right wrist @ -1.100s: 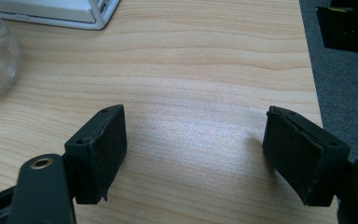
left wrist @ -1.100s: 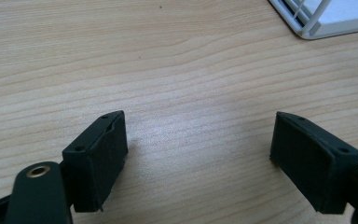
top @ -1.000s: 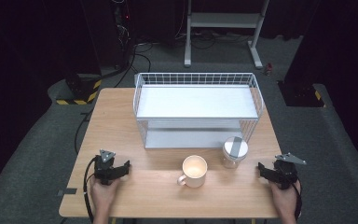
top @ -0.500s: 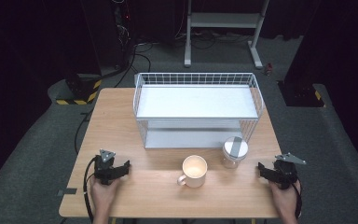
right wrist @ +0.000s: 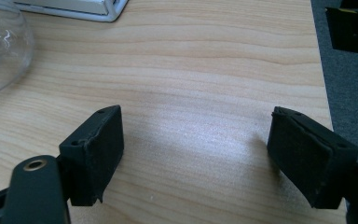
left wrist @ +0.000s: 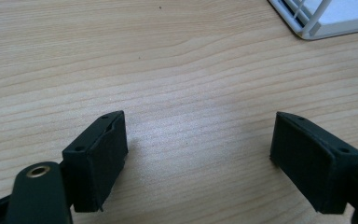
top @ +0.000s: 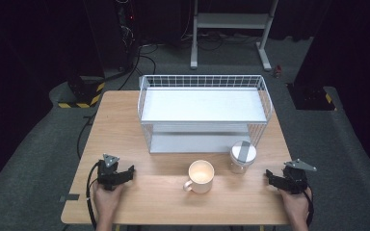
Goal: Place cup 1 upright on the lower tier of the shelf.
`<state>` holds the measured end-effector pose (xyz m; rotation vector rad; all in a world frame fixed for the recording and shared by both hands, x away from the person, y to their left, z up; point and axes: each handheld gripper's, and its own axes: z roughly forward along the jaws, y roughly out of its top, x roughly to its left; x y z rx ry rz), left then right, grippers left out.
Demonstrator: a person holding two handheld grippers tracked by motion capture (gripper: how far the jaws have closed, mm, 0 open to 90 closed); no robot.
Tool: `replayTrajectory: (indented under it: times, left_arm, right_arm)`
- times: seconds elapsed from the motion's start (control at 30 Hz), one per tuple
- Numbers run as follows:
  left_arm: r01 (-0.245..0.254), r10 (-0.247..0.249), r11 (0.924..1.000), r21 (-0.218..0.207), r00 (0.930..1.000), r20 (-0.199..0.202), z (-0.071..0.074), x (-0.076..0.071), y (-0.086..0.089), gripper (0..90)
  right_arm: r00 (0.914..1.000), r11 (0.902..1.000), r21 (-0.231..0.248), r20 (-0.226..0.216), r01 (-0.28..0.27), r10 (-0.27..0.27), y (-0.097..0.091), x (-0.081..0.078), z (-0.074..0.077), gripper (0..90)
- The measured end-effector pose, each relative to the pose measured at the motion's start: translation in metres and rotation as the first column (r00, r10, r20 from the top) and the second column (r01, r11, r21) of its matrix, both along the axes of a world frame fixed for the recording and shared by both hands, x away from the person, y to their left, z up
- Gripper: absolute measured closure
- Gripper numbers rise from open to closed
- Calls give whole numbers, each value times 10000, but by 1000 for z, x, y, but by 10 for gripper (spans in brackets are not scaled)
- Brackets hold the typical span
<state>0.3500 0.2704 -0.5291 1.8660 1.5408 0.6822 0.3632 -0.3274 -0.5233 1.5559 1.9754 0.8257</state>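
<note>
I am seeing my right tool (top: 271, 176) having just been opening a little wider, with only bare tabletop (top: 125, 125) between its jaws. My left tool (top: 129, 173) is gaping empty at the near left. I am reading this as readying for the jar (top: 243, 156), standing just beside the mug (top: 201, 176).

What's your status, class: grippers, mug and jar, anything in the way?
Left gripper open, empty, on the table. Right gripper open, empty, jaws just widened. Mug and jar untouched before the wire rack. Nothing blocking.
</note>
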Motion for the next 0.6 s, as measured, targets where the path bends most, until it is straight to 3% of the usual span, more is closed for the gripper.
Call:
replayTrajectory:
  times: [0.33, 0.37, 0.6]
  left_arm:
    - [21, -21, 10000, 15, 10000, 2, 0, 0, 0, 186]
    - [19, -19, 10000, 13, 10000, 3, 0, 0, 0, 185]
    - [16, -16, 10000, 18, 10000, 1, 0, 0, 0, 185]
  right_arm:
    - [9999, 9998, 185, 112, -78, 76, 4, -7, 1, 175]
    - [9991, 9996, 42, 334, -270, 268, 4, -9, 1, 175]
    - [9971, 9990, 255, 678, -363, 345, 10, -22, 4, 170]
